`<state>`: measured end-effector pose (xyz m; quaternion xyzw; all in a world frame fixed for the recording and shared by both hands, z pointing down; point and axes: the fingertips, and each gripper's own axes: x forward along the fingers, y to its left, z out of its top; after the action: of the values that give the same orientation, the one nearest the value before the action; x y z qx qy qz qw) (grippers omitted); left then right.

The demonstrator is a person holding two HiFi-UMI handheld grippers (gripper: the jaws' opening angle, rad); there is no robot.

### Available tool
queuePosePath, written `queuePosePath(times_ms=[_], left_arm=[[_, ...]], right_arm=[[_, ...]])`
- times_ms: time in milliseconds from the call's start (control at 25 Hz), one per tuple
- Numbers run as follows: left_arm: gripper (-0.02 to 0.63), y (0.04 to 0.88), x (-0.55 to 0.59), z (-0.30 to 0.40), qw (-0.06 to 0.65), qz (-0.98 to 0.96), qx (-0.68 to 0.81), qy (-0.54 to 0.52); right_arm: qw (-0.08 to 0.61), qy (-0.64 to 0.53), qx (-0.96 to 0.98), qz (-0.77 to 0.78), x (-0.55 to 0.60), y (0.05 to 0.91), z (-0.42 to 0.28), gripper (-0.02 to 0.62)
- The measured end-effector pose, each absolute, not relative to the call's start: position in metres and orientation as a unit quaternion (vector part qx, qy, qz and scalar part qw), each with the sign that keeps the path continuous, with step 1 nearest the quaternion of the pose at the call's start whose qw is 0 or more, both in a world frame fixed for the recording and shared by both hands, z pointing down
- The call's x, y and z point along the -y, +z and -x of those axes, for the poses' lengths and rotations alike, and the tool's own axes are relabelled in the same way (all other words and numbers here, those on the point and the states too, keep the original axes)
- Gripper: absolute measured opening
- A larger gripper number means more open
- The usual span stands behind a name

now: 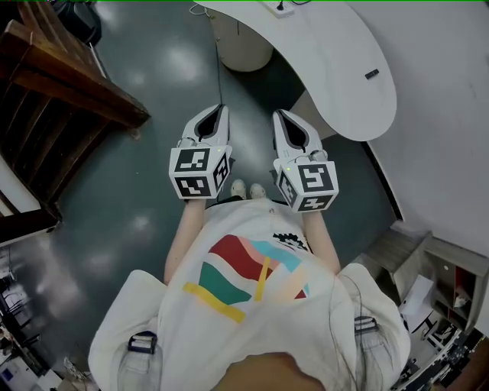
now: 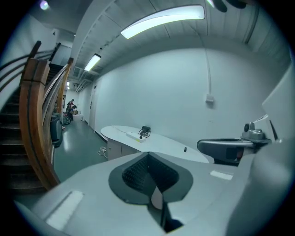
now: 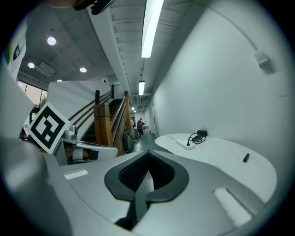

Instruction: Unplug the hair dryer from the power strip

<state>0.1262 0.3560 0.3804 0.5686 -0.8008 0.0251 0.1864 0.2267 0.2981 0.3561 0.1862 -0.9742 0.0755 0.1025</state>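
A white power strip (image 3: 185, 144) lies far off on a curved white table (image 3: 221, 154), with a black plug in it and a coil of black cord (image 3: 199, 135) beside it. The left gripper view shows the same power strip (image 2: 135, 136) and cord (image 2: 145, 131). I cannot make out a hair dryer. In the head view only the strip's end (image 1: 279, 8) shows, at the top edge. My left gripper (image 1: 219, 114) and right gripper (image 1: 281, 118) are held side by side at waist height, well short of the table. Both are shut with nothing between the jaws.
Under me is a dark green floor (image 1: 153, 69). A wooden staircase (image 1: 53, 84) rises at the left. A small black object (image 1: 371, 74) lies on the table's near end. A white cabinet (image 1: 241, 46) stands under the table. A white wall (image 1: 451, 114) runs along the right.
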Motion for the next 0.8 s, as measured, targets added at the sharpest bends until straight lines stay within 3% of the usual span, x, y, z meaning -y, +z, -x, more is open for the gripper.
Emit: queuePosePath(times_ms=[400, 800], left_arm=[[0.000, 0.377, -0.373, -0.077, 0.182, -0.570, 0.801, 0.001], [0.000, 0.376, -0.310, -0.032, 0.172, -0.596, 0.785, 0.010]], right_arm=[[0.108, 0.044, 0.971, -0.210, -0.304, 0.354, -0.203, 0.012], [0.106, 0.040, 0.966, -0.232, -0.244, 0.355, -0.166, 0.012]])
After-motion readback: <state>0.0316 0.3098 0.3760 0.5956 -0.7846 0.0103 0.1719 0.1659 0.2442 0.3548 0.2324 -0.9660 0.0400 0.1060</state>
